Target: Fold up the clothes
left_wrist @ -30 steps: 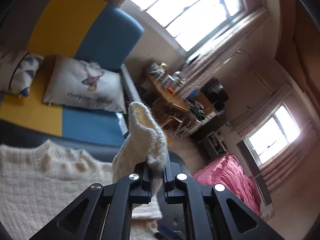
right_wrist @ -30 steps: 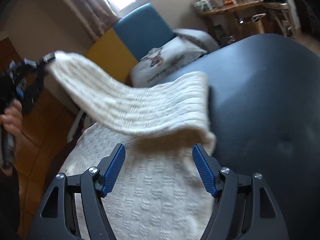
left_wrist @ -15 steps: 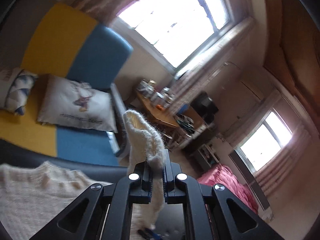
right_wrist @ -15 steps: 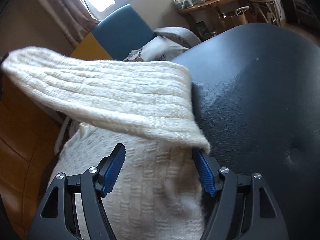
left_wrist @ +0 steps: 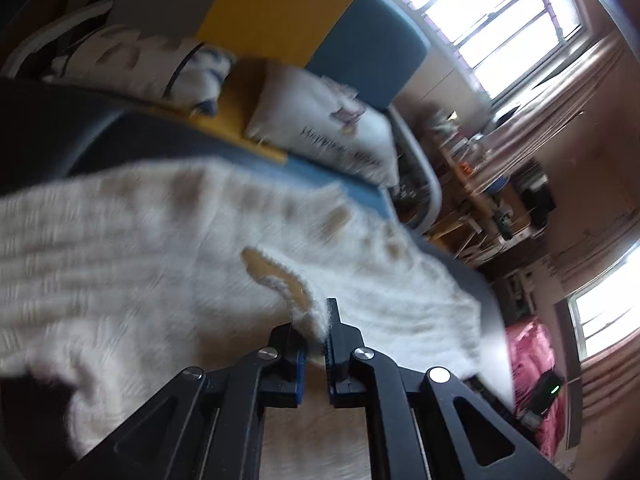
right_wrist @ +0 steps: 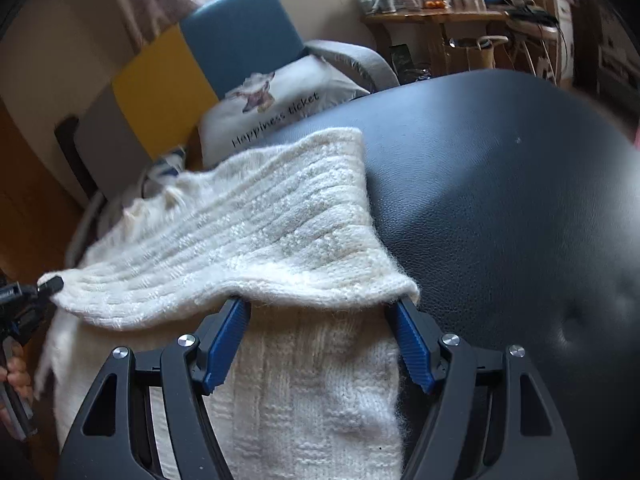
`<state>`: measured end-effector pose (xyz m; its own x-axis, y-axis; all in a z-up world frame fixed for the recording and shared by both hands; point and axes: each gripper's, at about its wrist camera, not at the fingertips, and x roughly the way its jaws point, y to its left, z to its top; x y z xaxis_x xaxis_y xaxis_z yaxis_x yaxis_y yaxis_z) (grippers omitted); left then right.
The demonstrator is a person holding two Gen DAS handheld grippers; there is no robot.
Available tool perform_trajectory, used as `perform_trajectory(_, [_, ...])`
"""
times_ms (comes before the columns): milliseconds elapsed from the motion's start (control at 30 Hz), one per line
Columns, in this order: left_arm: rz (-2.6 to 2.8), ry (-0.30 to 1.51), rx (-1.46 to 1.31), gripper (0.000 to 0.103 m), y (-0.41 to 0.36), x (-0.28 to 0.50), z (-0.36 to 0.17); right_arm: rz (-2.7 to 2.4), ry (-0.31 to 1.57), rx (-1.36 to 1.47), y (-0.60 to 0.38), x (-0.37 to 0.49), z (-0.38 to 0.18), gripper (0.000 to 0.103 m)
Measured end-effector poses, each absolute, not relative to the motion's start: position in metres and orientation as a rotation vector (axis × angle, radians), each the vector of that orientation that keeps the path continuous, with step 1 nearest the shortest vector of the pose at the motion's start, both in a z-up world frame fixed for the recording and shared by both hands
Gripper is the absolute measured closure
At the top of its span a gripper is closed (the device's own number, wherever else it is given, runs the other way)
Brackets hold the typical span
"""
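A cream knitted sweater [right_wrist: 304,392] lies on a black leather surface [right_wrist: 520,208]. Its sleeve [right_wrist: 256,248] is folded across the body and rests over my right fingertips. My left gripper [left_wrist: 316,344] is shut on the sleeve's cuff [left_wrist: 308,312], low over the sweater [left_wrist: 120,264]; it also shows at the left edge of the right wrist view [right_wrist: 36,292]. My right gripper [right_wrist: 320,328] is open, its blue pads [right_wrist: 228,340] spread just above the sweater body under the sleeve's fold.
A blue and yellow sofa [right_wrist: 240,44] with a printed white cushion [right_wrist: 276,108] stands behind the black surface. A wooden table [right_wrist: 432,24] with jars is at the back right. A pink bedspread [left_wrist: 532,376] is at the far right.
My left gripper has swung down and across with the cuff, from held high to low over the sweater body. The sleeve now lies folded flat over the body. The right gripper stayed open.
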<state>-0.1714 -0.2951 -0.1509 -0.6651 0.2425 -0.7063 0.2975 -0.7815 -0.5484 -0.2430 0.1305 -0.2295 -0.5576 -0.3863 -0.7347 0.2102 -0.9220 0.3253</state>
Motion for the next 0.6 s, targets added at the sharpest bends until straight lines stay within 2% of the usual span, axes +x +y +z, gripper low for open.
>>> perform_trajectory(133, [-2.597, 1.044, 1.336, 0.096, -0.3, -0.155, -0.184, -2.502, -0.221, 1.254, 0.121, -0.248, -0.233, 0.027])
perform_trajectory(367, [-2.526, 1.471, 1.3, 0.085, -0.327, -0.144, -0.201, -2.508, -0.173, 1.253, 0.118, -0.246, -0.233, 0.023])
perform_trajectory(467, [-2.48, 1.561, 1.293, 0.084, -0.334, -0.146, -0.204, -2.514, -0.14, 1.257, 0.113, -0.247, -0.233, 0.021])
perform_trajectory(533, [-2.503, 1.49, 1.285, 0.088, -0.332, -0.152, -0.194, -2.516, -0.127, 1.259, 0.112, -0.247, -0.233, 0.021])
perform_trajectory(600, [-2.606, 1.343, 1.226, 0.098, -0.323, -0.159, -0.17, -2.519, -0.145, 1.246, 0.115, -0.246, -0.233, 0.021])
